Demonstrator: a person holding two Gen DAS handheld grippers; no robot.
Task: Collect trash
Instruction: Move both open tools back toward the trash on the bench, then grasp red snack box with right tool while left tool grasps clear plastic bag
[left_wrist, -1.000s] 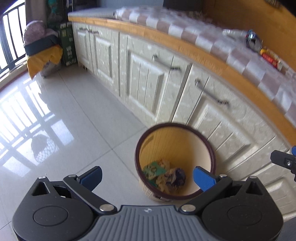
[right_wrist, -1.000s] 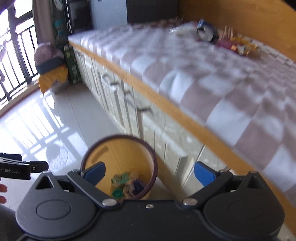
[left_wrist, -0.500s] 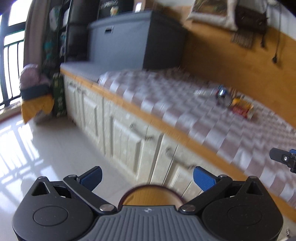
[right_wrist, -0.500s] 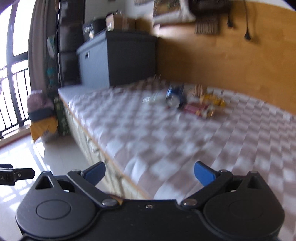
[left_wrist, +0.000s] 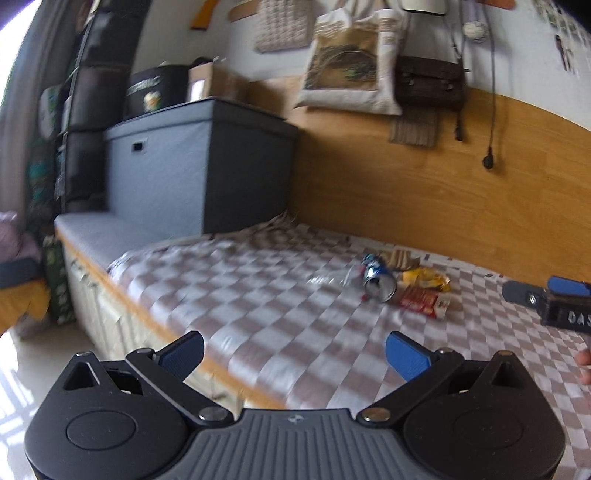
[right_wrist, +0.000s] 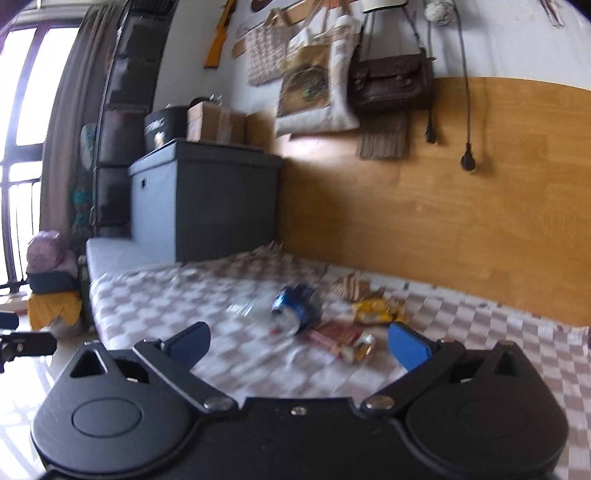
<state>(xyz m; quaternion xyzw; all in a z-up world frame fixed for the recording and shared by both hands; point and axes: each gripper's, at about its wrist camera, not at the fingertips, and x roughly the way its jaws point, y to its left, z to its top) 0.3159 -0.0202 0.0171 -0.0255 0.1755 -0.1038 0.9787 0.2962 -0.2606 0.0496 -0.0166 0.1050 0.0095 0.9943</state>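
Bed (left_wrist: 280, 302): we see a platform bed under a brown-and-white checked cover, with a wooden panel (right_wrist: 461, 206) on the wall behind it.
Storage box (left_wrist: 195, 166): a big grey box stands at the far end of the bed; a cardboard box (right_wrist: 214, 122) and a dark round tin (right_wrist: 164, 125) sit on its lid. We cannot see inside any of them.
Hanging bags: a canvas tote (left_wrist: 354, 62) and a brown leather satchel (left_wrist: 430, 83) hang on the wall above the panel.
Trash: a loose heap lies on the cover near the panel. A blue drink can (right_wrist: 295, 308) lies on its side, mouth toward us; a clear plastic wrapper (right_wrist: 243, 306) is just to its left; a yellow snack bag (right_wrist: 376, 312) is behind on the right; a red packet (right_wrist: 334, 334) touches the can's near side.
Left gripper (left_wrist: 294, 350): we find the jaws spread wide and released, holding nothing, above the near edge of the bed, well apart from the trash.
Right gripper (right_wrist: 298, 343): jaws equally wide and empty, raised over the cover; the heap shows between the blue pads (right_wrist: 408, 347), not touched.
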